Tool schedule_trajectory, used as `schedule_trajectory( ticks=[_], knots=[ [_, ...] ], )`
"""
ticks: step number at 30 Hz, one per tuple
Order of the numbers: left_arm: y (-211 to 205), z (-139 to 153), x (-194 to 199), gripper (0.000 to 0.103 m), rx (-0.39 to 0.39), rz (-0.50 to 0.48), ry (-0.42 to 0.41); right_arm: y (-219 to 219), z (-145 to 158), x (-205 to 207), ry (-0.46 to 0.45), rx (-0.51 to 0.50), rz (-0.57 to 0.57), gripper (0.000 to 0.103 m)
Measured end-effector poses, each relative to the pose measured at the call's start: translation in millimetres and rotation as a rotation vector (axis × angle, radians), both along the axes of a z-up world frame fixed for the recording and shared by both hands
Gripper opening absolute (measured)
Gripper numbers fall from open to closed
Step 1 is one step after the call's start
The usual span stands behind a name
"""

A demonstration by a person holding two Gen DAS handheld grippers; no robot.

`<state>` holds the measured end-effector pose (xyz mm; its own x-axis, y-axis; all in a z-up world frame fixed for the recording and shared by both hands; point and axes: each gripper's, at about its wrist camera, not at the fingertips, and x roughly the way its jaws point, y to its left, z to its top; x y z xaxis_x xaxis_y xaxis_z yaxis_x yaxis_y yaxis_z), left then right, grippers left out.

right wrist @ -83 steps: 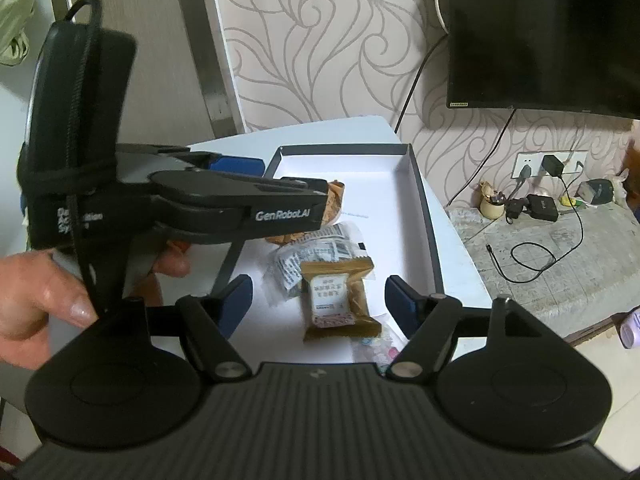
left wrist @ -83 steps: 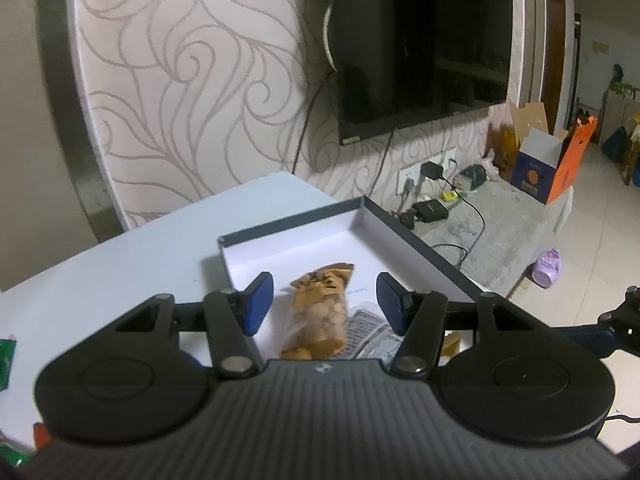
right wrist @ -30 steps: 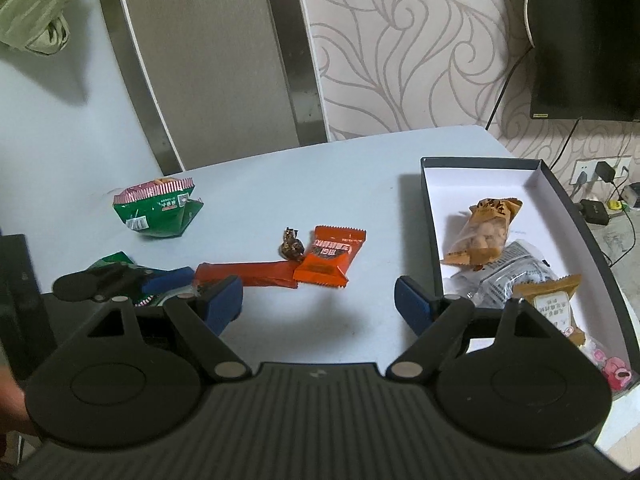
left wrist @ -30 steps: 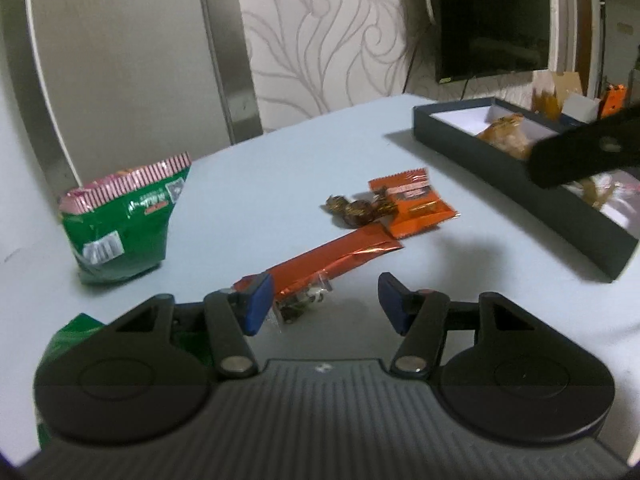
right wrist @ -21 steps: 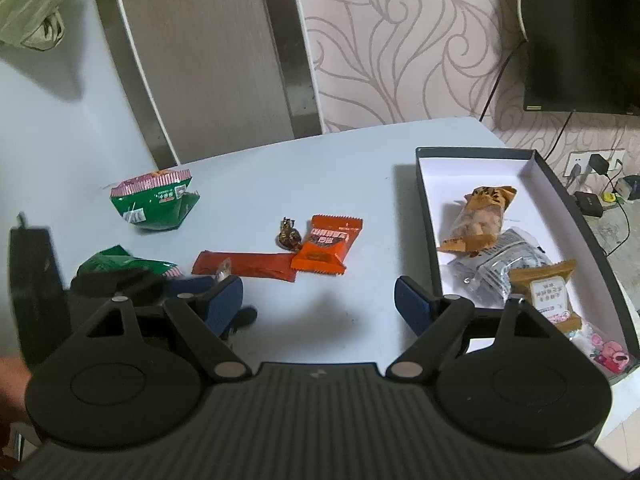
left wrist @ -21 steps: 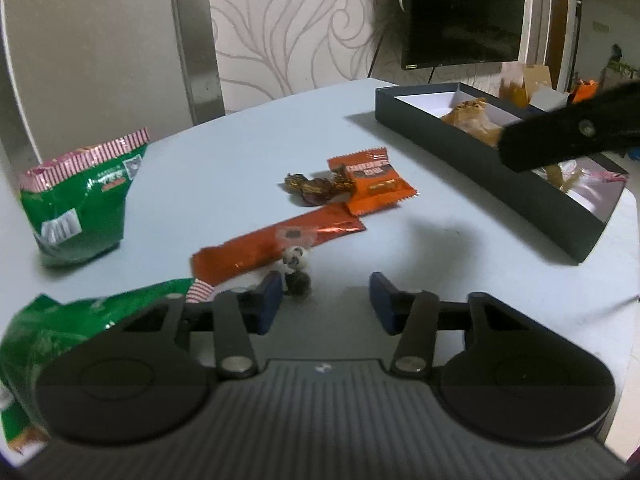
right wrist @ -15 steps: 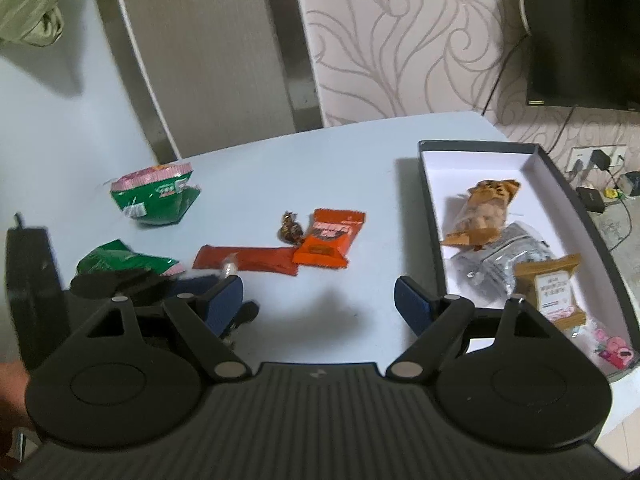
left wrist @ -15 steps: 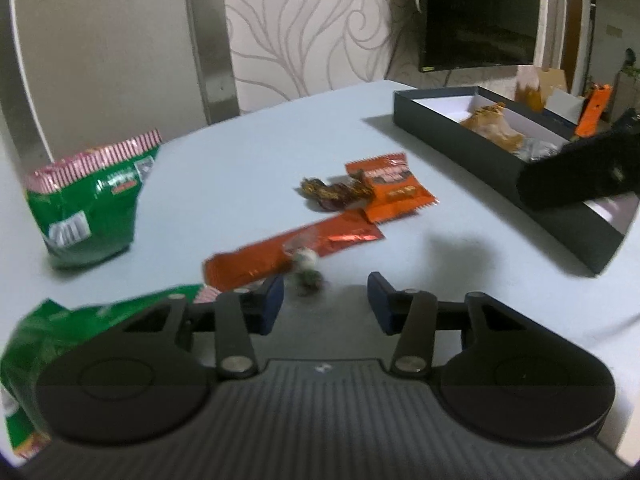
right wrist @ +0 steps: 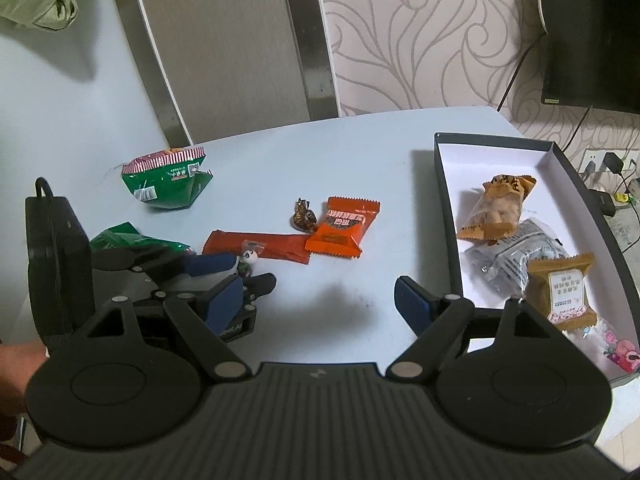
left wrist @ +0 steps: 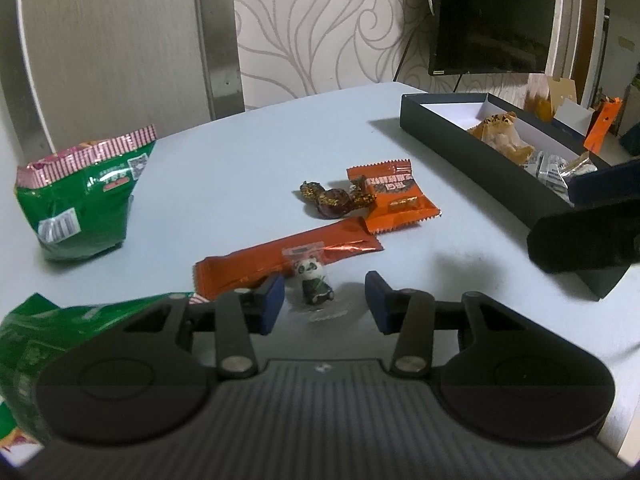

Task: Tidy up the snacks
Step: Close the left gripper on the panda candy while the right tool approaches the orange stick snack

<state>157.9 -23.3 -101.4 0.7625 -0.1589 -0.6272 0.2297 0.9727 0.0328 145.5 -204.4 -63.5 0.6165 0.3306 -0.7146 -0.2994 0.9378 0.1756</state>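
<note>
A small panda candy [left wrist: 313,282] in clear wrap lies on the pale table, its top overlapping a long orange-red bar [left wrist: 288,256]. My left gripper [left wrist: 325,302] is low over the table with the candy between its blue pads, nearer the left pad; neither pad presses on it. In the right wrist view the left gripper [right wrist: 250,270] straddles the same panda candy [right wrist: 249,258]. My right gripper [right wrist: 318,304] stands wide open over bare table, holding nothing. A black box [right wrist: 444,208] with a white floor holds several wrapped snacks at the right.
An orange packet [left wrist: 392,196] and a brown foil candy [left wrist: 336,200] lie beyond the bar. One green bag [left wrist: 80,196] sits at the far left, and another green bag [left wrist: 40,340] is under my left gripper's body. A finger of the right gripper [left wrist: 580,240] juts in front of the box.
My left gripper left the box, swung to the loose snacks, then narrowed its jaws around the panda candy. My right gripper turned from the box to the table and has since held still.
</note>
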Motion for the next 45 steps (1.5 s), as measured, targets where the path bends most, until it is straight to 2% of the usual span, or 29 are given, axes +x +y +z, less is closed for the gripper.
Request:
schedule_trajectory(
  ticks=[1, 4, 6, 8, 11, 20, 22, 25, 31, 36, 41, 43, 44, 45],
  knots=[
    [-0.7, 0.1, 0.0, 0.046, -0.002, 0.005, -0.001, 0.1, -0.6, 0.0, 0.002, -0.001, 0.002, 0.086],
    [-3.0, 0.2, -0.2, 0.029, 0.003, 0.023, -0.008, 0.4, -1.3, 0.4, 0.005, -0.002, 0.010, 0.086],
    [-1.9, 0.6, 0.8, 0.029, -0.009, 0.030, -0.003, 0.3, -1.7, 0.7, 0.006, -0.003, 0.014, 0.086],
    [-0.6, 0.7, 1.0, 0.022, -0.014, 0.042, -0.002, 0.6, -2.2, 1.0, 0.008, -0.002, 0.020, 0.086],
    [1.4, 0.6, -0.5, 0.019, -0.013, 0.050, -0.002, 1.7, -3.7, 1.1, 0.012, -0.004, 0.032, 0.086],
    [19.2, 3.5, -22.2, 0.019, -0.002, 0.095, 0.024, 23.0, -11.4, 10.6, -0.001, -0.048, 0.128, 0.083],
    [25.4, 3.9, -27.3, 0.019, -0.002, 0.110, 0.028, 34.8, -13.9, 14.8, -0.012, -0.070, 0.167, 0.072],
    [34.1, 4.7, -34.3, 0.019, -0.005, 0.132, 0.033, 57.4, -18.4, 25.6, -0.032, -0.115, 0.256, 0.066],
    [41.2, 6.6, -42.3, 0.019, -0.018, 0.164, 0.038, 105.2, -33.6, 50.7, -0.099, -0.258, 0.433, 0.065],
    [41.4, 7.8, -46.2, 0.019, -0.017, 0.178, 0.042, 132.0, -54.1, 78.2, -0.070, -0.330, 0.521, 0.065],
    [42.3, 7.7, -48.7, 0.019, -0.015, 0.177, 0.037, 130.3, -65.4, 106.4, 0.037, -0.252, 0.498, 0.078],
    [42.2, 7.7, -49.2, 0.019, -0.011, 0.173, 0.036, 124.6, -67.8, 113.5, 0.084, -0.204, 0.463, 0.077],
    [42.4, 7.2, -48.8, 0.019, -0.009, 0.171, 0.036, 123.7, -67.6, 112.2, 0.079, -0.206, 0.466, 0.076],
    [42.6, 6.8, -48.5, 0.019, -0.006, 0.167, 0.036, 123.3, -67.0, 109.7, 0.076, -0.205, 0.464, 0.067]
  ],
)
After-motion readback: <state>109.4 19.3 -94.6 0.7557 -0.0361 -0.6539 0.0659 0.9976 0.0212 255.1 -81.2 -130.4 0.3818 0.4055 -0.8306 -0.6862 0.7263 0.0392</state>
